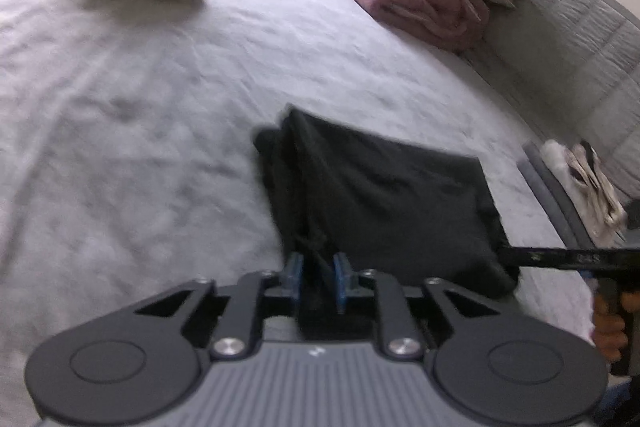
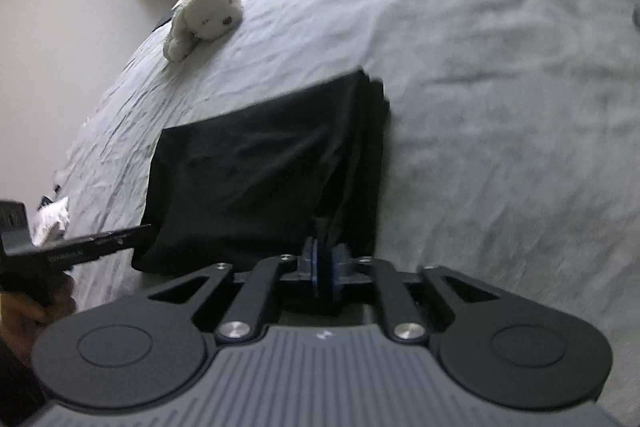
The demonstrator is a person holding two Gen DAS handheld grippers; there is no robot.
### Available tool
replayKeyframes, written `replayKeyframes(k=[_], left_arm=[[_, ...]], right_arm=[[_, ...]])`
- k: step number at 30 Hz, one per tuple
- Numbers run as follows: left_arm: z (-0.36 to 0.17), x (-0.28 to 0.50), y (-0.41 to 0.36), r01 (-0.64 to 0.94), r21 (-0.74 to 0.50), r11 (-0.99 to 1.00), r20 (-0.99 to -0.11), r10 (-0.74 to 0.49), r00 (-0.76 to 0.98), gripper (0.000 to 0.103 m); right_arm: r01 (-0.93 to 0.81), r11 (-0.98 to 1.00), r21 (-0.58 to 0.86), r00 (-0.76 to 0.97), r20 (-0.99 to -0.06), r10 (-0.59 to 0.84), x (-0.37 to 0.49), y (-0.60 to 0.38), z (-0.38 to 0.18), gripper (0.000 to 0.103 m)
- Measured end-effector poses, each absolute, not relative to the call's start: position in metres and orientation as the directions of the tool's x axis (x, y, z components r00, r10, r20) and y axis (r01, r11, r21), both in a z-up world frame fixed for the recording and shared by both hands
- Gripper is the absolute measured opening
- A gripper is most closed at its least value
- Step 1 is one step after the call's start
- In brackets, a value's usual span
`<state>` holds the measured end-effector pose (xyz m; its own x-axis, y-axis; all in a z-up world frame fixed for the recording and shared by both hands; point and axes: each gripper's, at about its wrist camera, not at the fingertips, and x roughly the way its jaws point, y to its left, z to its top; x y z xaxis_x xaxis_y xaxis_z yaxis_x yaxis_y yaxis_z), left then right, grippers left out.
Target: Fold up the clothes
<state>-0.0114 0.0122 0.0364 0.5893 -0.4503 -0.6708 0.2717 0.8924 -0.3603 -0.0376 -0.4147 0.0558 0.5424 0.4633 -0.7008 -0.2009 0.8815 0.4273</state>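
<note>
Black garment [image 1: 384, 199], folded on the bed [image 1: 140, 99], is flanked at its near corners by both grippers [image 1: 318, 277] [image 2: 326, 267], jaws slightly parted around cloth.

Left gripper [image 1: 318, 277]: tilted downward, its blue pads [image 1: 295, 269] a little apart, a dark fold of cloth running between them; whether they press on it cannot be told.
Right gripper [image 2: 325, 273]: tilted downward, its blue pads [image 2: 316, 267] nearly together with only a thin gap, dark cloth at the tips.
Right hand [image 1: 610, 323]: wrapped round its gripper's handle, at the right edge of the left view.
Left hand [image 2: 28, 311]: gripping its handle, low at the left edge of the right view, blurred.
</note>
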Motion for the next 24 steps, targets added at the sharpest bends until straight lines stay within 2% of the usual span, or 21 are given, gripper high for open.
replayKeyframes(k=[4,7,11,15,19,24], left_arm=[[0.061,-0.025,0.013,0.289,-0.292,0.912,-0.604,-0.41,0.683,0.02],[0.067,-0.033,-0.01,0.387,-0.282,0.878,-0.562,-0.478,0.675,0.02],[0.059,-0.039,-0.043,0.477,-0.255,0.841,-0.563,-0.53,0.634,0.02],[0.047,-0.036,-0.059,0.482,-0.244,0.841,-0.586,-0.524,0.618,0.02],[0.028,-0.034,-0.071,0.485,-0.171,0.858,-0.64,-0.471,0.607,0.02],[0.026,-0.033,-0.069,0.479,-0.162,0.863,-0.649,-0.459,0.607,0.023]], right_arm=[[-0.251,0.896,0.367,0.638,-0.634,0.438,-0.049,-0.413,0.075,0.017],[-0.347,0.885,0.312,0.655,-0.595,0.466,-0.057,-0.389,0.081,0.017],[-0.474,0.852,0.222,0.655,-0.558,0.509,-0.066,-0.353,0.086,0.017],[-0.513,0.841,0.173,0.613,-0.611,0.5,-0.061,-0.325,0.071,0.015],[-0.499,0.856,0.138,0.577,-0.684,0.446,-0.05,-0.312,0.048,0.007],[-0.505,0.857,0.1,0.589,-0.686,0.427,-0.05,-0.307,0.041,0.005]])
